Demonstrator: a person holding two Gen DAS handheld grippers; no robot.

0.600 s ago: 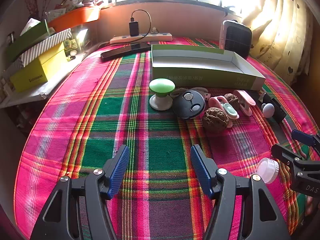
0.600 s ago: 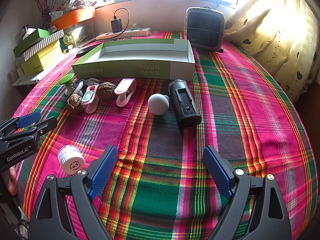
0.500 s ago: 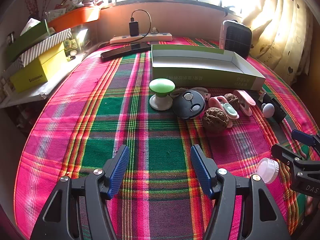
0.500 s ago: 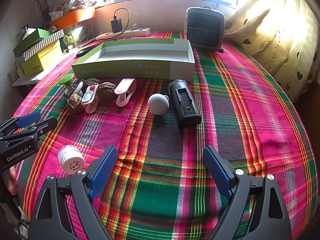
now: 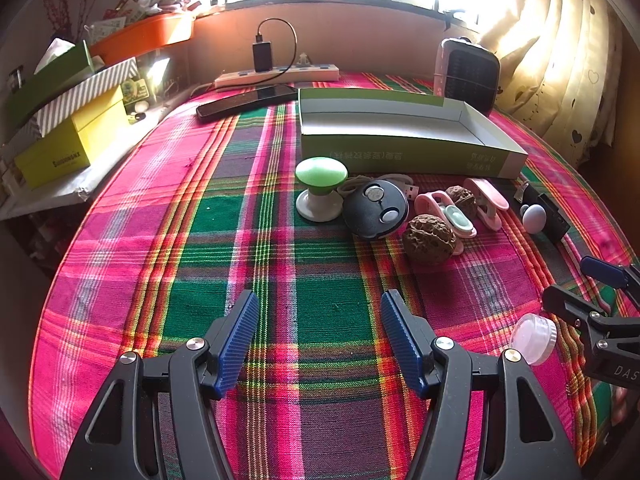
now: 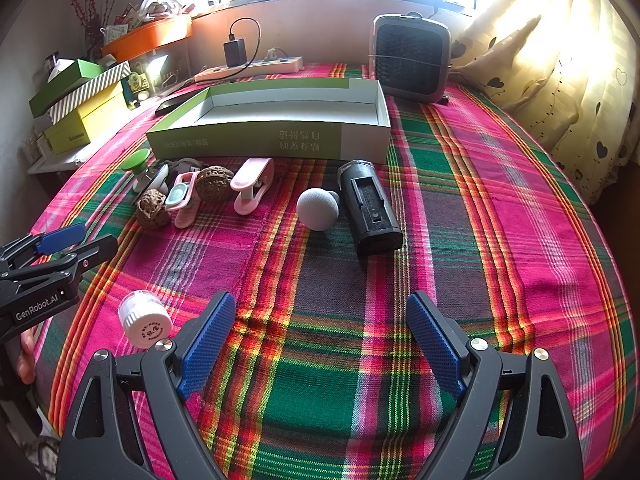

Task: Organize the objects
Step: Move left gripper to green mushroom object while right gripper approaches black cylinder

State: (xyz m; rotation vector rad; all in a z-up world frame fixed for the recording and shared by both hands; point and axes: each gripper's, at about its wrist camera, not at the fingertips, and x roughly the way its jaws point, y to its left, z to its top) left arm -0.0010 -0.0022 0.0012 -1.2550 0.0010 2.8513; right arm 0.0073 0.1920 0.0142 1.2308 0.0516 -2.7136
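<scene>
An empty green-and-white box (image 5: 404, 148) (image 6: 276, 136) lies on the plaid cloth. In front of it sit a green-topped knob (image 5: 321, 190), a black round gadget (image 5: 376, 210), two walnuts (image 5: 429, 239) (image 6: 213, 182), pink clips (image 6: 253, 186), a grey ball (image 6: 318, 209) and a black rectangular device (image 6: 370, 208). A small white jar (image 6: 144, 324) (image 5: 534, 338) lies nearer, between both grippers. My left gripper (image 5: 318, 340) is open over bare cloth. My right gripper (image 6: 320, 344) is open too, nothing between its fingers.
A small heater (image 6: 410, 62) stands behind the box at the right. A power strip (image 5: 276, 74) and a dark phone (image 5: 248, 102) lie at the back. Stacked boxes (image 5: 68, 132) and an orange tray (image 5: 146, 36) fill the left ledge. Curtains (image 6: 560, 80) hang right.
</scene>
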